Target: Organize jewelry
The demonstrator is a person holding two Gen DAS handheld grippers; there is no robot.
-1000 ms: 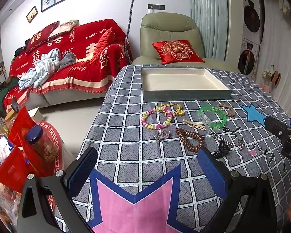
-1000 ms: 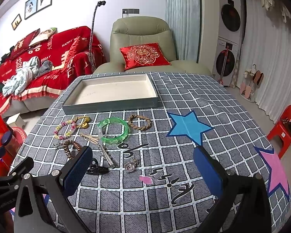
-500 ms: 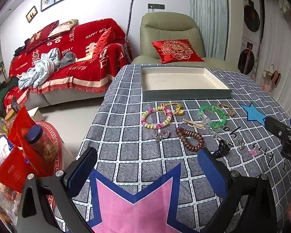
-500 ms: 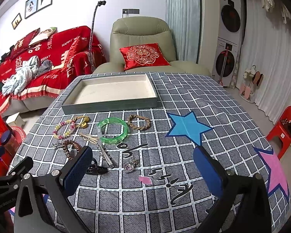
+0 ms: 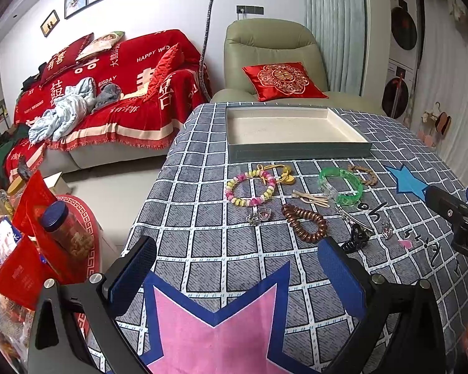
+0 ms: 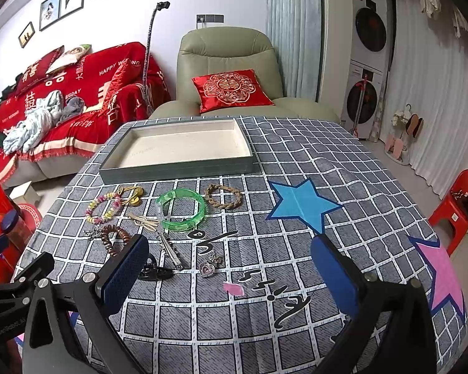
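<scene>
Left wrist view: my left gripper (image 5: pixel 237 268) is spread wide, holding nothing. The tray (image 5: pixel 298 152) at 12 o'clock contains nothing; the bracelets (image 5: pixel 249 187) lie just before it on the worktop (image 5: pixel 202 218).

Right wrist view: my right gripper (image 6: pixel 231 268) is wide, unloaded. Its left finger (image 6: pixel 124 271) partly hides the black clip (image 6: pixel 156 272).

Each claw (image 5: pixel 237 268) (image 6: pixel 231 268) has black arms, silver screws and textured blue pads (image 5: pixel 341 275).

bracelets, clips and pendants (image 6: pixel 207 268) lie scattered flat just before the empty grey tray (image 6: pixel 177 168).
</scene>
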